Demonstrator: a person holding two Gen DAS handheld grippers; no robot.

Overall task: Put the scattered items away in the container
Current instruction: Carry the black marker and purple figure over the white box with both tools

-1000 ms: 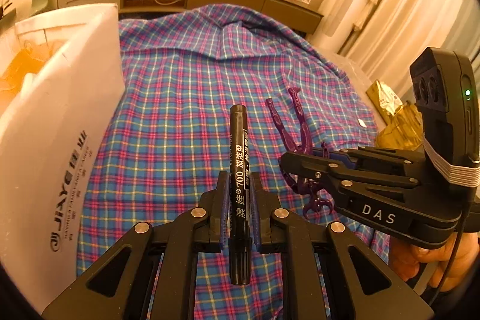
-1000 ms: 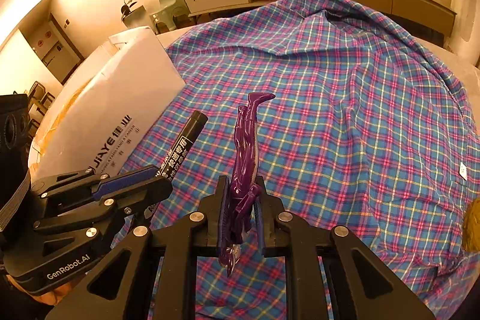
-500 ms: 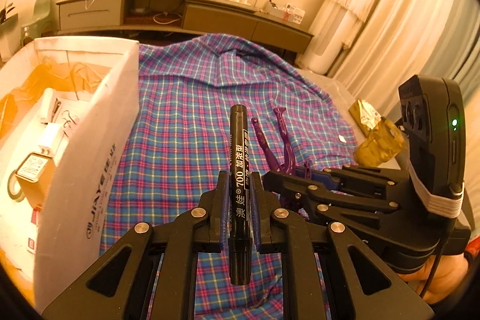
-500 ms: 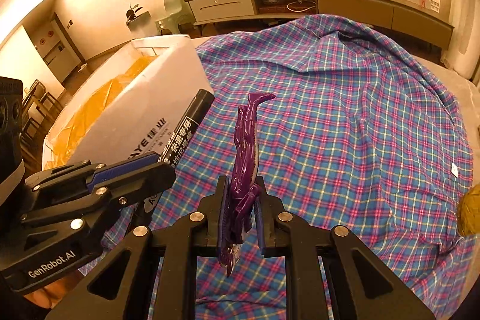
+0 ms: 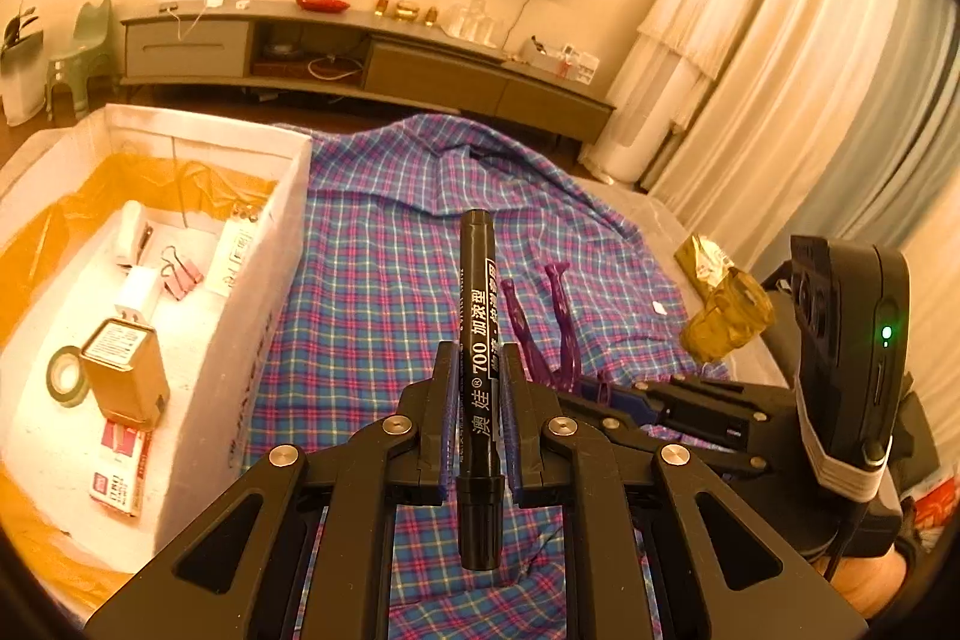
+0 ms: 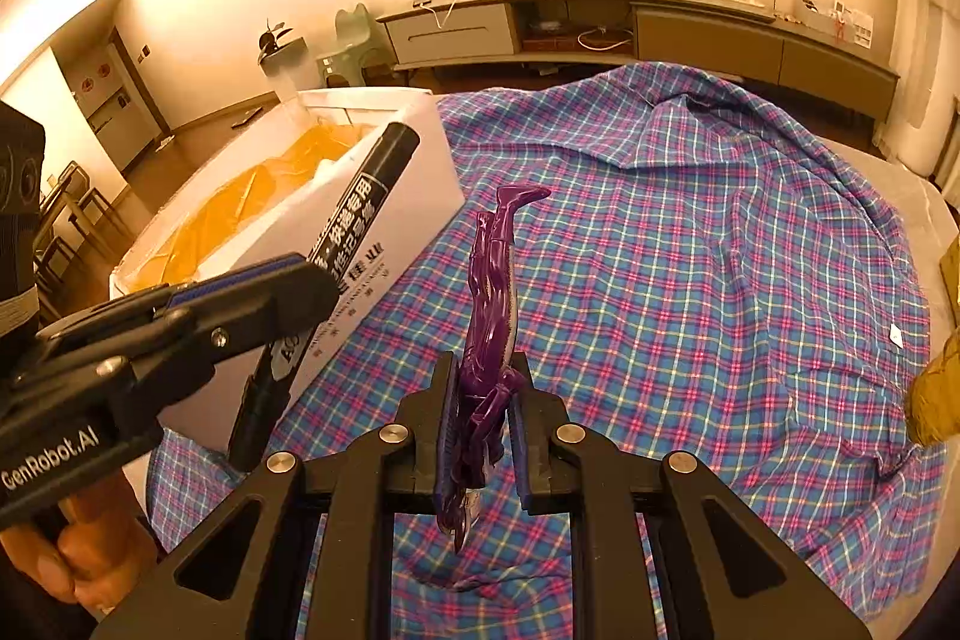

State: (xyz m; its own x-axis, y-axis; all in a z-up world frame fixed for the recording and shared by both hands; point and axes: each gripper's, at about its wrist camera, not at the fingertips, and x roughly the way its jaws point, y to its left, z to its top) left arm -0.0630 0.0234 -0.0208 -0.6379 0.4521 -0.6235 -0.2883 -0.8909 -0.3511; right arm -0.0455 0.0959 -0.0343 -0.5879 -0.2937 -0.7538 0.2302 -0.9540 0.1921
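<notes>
My left gripper (image 5: 475, 376) is shut on a black marker pen (image 5: 477, 316) that stands up between its pads, above the plaid cloth. The right gripper (image 6: 485, 400) is shut on a purple plastic figure (image 6: 493, 292), legs pointing away from me. In the left wrist view the purple figure (image 5: 558, 316) shows just right of the marker, held by the right gripper (image 5: 600, 391). In the right wrist view the left gripper (image 6: 306, 280) and its marker (image 6: 360, 196) sit at the left, in front of the white box (image 6: 414, 172). The white box (image 5: 288, 244) lies left of both grippers, open-topped.
Inside the box (image 5: 72, 244) lie a gold carton (image 5: 123, 370), a tape roll (image 5: 63, 376), pink binder clips (image 5: 180, 274) and yellow plastic lining. A blue-pink plaid shirt (image 6: 690, 250) covers the bed. Crumpled gold wrapping (image 5: 726, 316) sits at the right edge. A low cabinet (image 6: 600, 22) runs along the far wall.
Both grippers have risen and shifted together, still holding the marker and the figure. The box's open top and its contents have come into view at the left.
</notes>
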